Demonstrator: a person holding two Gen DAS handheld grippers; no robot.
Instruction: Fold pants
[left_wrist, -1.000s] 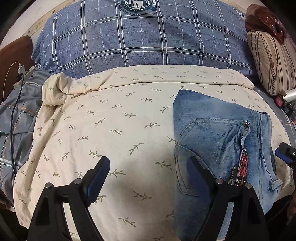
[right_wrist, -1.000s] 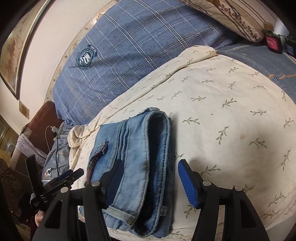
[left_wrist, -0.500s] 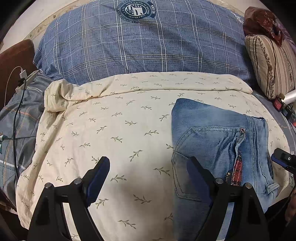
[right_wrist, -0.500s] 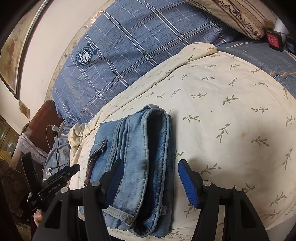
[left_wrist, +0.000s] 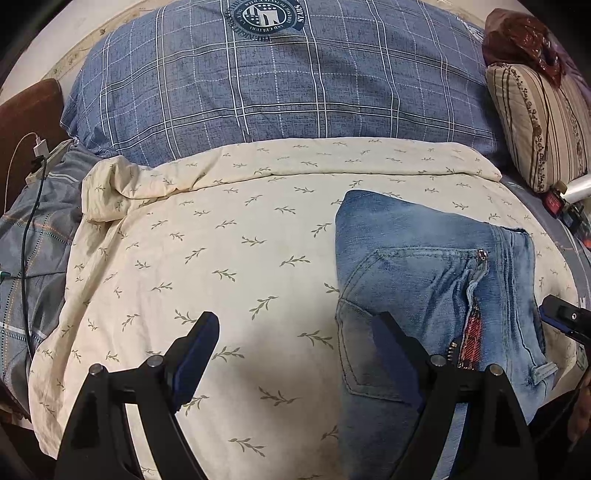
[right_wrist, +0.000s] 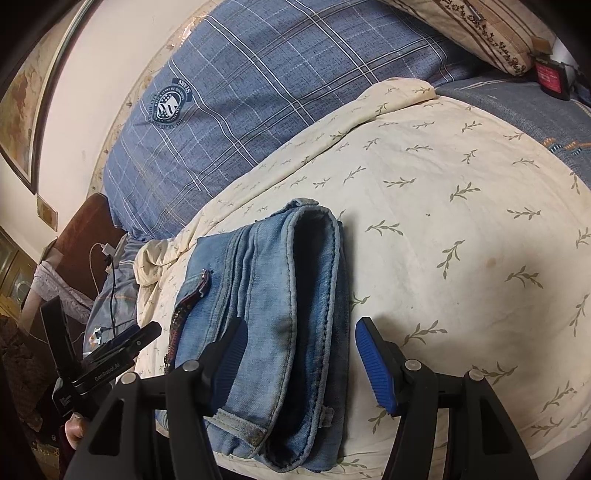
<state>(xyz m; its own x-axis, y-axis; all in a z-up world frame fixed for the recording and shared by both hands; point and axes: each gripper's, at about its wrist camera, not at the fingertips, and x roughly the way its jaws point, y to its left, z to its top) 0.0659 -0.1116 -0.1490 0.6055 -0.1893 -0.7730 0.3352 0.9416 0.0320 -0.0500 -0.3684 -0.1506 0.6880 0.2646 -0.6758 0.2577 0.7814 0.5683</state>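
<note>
folded jeans (right_wrist: 280, 317) lie below the open right gripper (right_wrist: 295, 354).

Warm indoor light, perhaps overhead; fisheye-warped edges.

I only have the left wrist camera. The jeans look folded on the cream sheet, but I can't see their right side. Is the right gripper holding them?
Observer: No. The right gripper is open and grips nothing. One finger is over the jeans, the other over the cream sheet.
Operator: How does that right edge look?
Observer: It is a thick stack of layers with a rounded, stitched edge that runs away from the camera.
Operator: Are the layers lying flat together?
Observer: Not quite. A dark gap shows between the upper layers along the top of the stack.
</note>
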